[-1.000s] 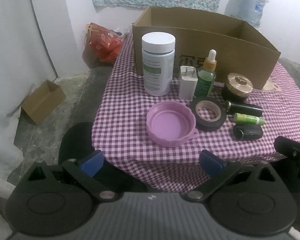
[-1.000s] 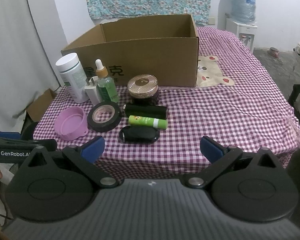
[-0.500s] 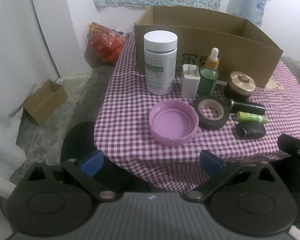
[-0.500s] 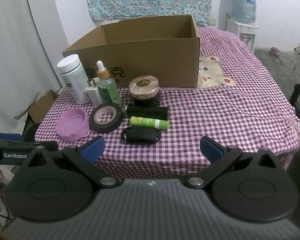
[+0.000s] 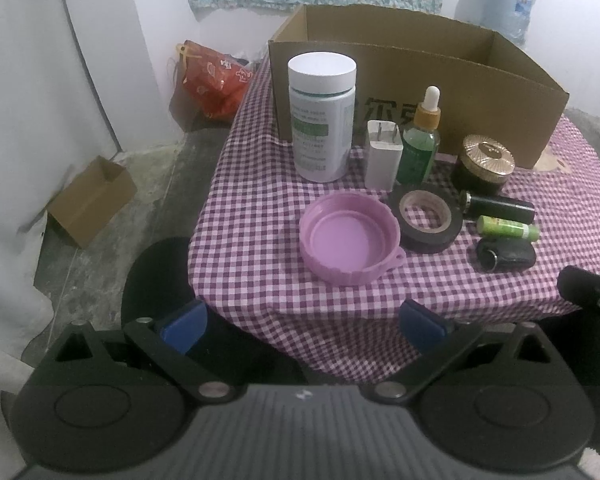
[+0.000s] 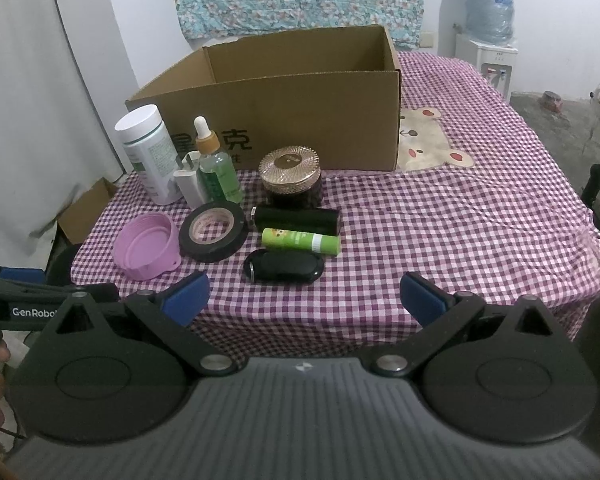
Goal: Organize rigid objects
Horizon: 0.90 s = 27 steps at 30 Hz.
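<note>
Small objects stand on a purple checked tablecloth (image 6: 440,240) before an open cardboard box (image 6: 300,112): a white bottle (image 5: 322,116), a white charger (image 5: 382,154), a green dropper bottle (image 5: 420,146), a gold-lidded jar (image 6: 291,178), a pink lid (image 5: 350,238), black tape (image 5: 430,220), a black tube (image 6: 296,220), a green tube (image 6: 300,242) and a black key fob (image 6: 284,266). My left gripper (image 5: 304,326) is open and empty, short of the table's near edge. My right gripper (image 6: 304,300) is open and empty, just before the key fob.
A small cardboard box (image 5: 92,200) and a red bag (image 5: 212,80) lie on the floor left of the table. A water dispenser (image 6: 490,20) stands at the back right. The left gripper's arm (image 6: 40,304) shows at the right wrist view's left edge.
Both grippers have moved slightly forward toward the table, so the objects look a little larger. Both stay open and empty.
</note>
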Each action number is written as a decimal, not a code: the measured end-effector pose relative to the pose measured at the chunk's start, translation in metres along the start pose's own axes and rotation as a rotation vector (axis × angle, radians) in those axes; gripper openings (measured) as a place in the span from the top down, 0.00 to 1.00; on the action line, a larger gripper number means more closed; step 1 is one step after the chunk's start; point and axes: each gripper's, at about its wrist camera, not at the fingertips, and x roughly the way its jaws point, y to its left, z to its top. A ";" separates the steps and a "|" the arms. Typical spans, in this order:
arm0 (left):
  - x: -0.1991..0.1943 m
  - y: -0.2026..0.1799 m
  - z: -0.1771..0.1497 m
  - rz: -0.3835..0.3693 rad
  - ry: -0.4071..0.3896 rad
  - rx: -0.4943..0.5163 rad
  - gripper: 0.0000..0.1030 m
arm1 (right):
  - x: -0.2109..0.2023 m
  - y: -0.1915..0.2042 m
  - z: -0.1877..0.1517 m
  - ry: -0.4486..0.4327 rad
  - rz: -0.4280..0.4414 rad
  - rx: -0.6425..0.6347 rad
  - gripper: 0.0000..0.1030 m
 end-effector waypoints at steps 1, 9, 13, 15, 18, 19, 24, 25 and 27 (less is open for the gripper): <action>0.000 0.000 0.000 0.000 0.000 0.000 0.00 | 0.000 0.000 0.000 0.000 0.000 0.000 0.01; 0.002 -0.002 -0.001 -0.004 0.003 0.008 0.00 | 0.001 -0.006 -0.002 -0.009 0.009 0.028 0.01; 0.001 -0.005 0.000 -0.039 -0.014 0.023 0.00 | 0.000 -0.010 -0.002 -0.025 0.008 0.039 0.01; -0.001 -0.010 0.001 -0.066 -0.034 0.044 0.00 | -0.001 -0.012 -0.002 -0.038 0.007 0.046 0.01; -0.003 -0.018 0.003 -0.117 -0.067 0.081 0.00 | -0.003 -0.019 -0.002 -0.069 0.012 0.056 0.01; -0.003 -0.021 0.004 -0.134 -0.077 0.091 0.00 | -0.003 -0.022 -0.002 -0.079 0.011 0.057 0.01; -0.002 -0.039 0.008 -0.220 -0.130 0.158 0.01 | -0.001 -0.036 0.002 -0.101 0.013 0.071 0.02; -0.002 -0.043 0.009 -0.237 -0.133 0.175 0.01 | 0.001 -0.039 0.003 -0.097 0.018 0.082 0.02; 0.000 -0.050 0.010 -0.265 -0.132 0.204 0.03 | 0.006 -0.047 0.005 -0.083 0.042 0.114 0.02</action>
